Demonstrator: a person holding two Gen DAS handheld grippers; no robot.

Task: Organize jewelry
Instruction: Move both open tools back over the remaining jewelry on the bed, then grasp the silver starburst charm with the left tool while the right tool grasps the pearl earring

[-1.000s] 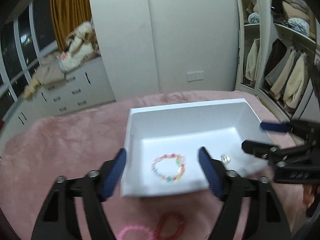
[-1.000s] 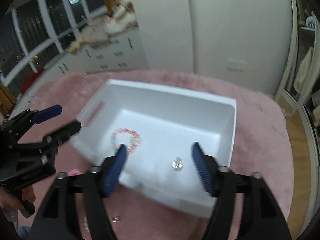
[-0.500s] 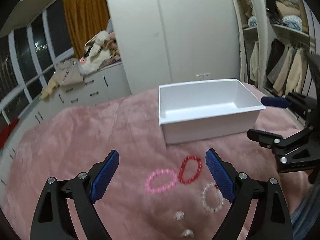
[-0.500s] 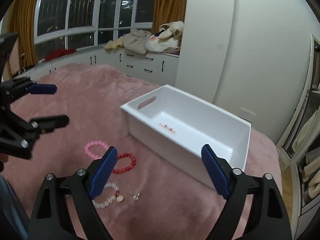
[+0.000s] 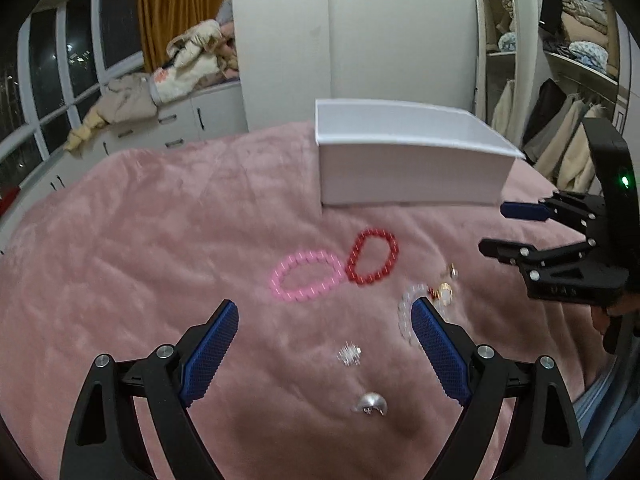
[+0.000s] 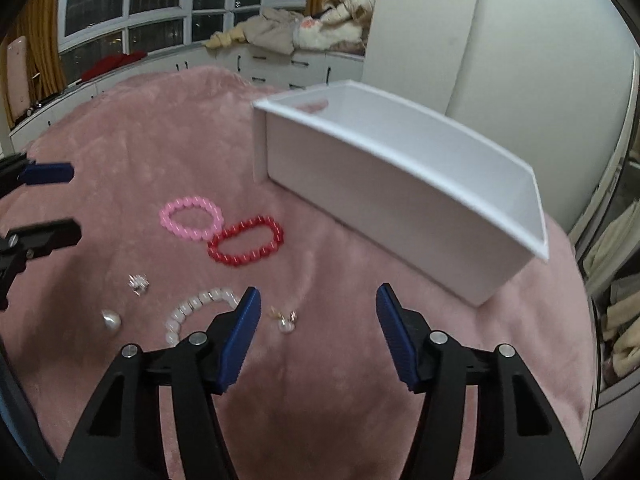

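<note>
Pink bracelet (image 5: 307,275) and red bracelet (image 5: 372,256) on blanket beyond both grippers' wide-open, empty jaws.

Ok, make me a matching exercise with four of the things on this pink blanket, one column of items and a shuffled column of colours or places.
Items:
1. bracelet beside the red one
2. box
3. bracelet nearest the box
4. bracelet partly hidden by the right gripper's fingers

Matches:
A. red
B. white, at the back of the blanket
C. pale, whitish beads
D. pink

Pairs: 1-D, 2-B, 3-A, 4-C
</note>
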